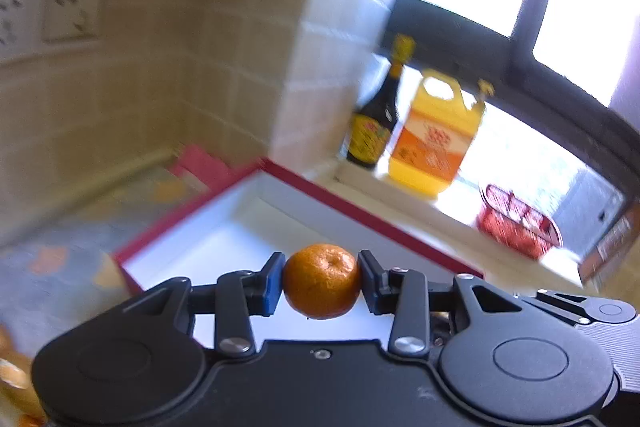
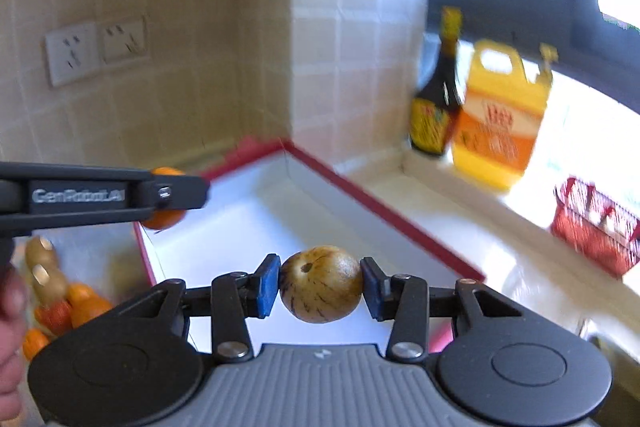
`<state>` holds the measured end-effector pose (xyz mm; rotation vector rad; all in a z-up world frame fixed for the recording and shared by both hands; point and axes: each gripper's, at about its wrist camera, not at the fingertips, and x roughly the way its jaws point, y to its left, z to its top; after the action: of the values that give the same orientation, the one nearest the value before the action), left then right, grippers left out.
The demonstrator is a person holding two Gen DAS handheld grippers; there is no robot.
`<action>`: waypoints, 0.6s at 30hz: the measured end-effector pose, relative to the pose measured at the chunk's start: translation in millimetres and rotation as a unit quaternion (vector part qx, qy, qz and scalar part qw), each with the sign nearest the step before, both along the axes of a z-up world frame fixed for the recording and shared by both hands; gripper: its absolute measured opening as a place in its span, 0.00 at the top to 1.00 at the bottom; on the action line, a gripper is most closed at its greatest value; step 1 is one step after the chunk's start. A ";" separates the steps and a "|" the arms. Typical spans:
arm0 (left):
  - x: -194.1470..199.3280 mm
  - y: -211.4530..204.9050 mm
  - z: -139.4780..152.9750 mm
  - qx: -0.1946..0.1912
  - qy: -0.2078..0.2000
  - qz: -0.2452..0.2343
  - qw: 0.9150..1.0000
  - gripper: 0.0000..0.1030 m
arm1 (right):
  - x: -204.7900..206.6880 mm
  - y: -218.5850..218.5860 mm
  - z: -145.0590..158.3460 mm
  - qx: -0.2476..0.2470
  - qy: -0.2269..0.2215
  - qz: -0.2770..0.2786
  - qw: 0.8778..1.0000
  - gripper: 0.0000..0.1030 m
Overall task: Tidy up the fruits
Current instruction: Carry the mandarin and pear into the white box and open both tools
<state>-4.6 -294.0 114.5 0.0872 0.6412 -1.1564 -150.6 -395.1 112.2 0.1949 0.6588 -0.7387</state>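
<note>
Two fruits carried toward a tray. The left gripper [image 1: 322, 283] is clamped on a mandarin [image 1: 322, 281], its blue pads pressing the fruit's two flanks so that the stem dimple faces the camera; the grip across the widest part likely keeps the round fruit from rolling out. The right gripper [image 2: 320, 289] is likewise closed on a tan fruit with dark streaks [image 2: 322, 289], held at its middle, with a small hole in the skin turned toward the lens.

Ahead of and below both sets of fingers lies a white tray with a red rim [image 1: 360, 213], empty in the part that shows; it is presumably the destination, which would explain why both fruits are held clear above it. In the right wrist view the left gripper crosses the frame to the left of the right one, with its mandarin over the tray's near corner.

Left of and below the right gripper, more orange fruit [image 2: 86, 307] and a knobbly tan piece [image 2: 44, 271] remain on the counter, unsorted. Beyond the tray, on the window ledge, stand a dark sauce bottle [image 1: 370, 131], a yellow jug [image 1: 434, 139] and a red basket [image 1: 516, 223], all well apart from the fruits. Both views are motion-blurred.
</note>
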 end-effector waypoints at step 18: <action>0.8 -0.9 -48.1 0.072 0.078 -0.017 0.994 0.29 | -19.0 24.6 -22.1 0.023 0.043 0.029 0.998 0.44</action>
<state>-3.8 -295.0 66.4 0.1316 0.8655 -1.1555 -169.6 -370.6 90.0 0.1872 0.7606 -0.6793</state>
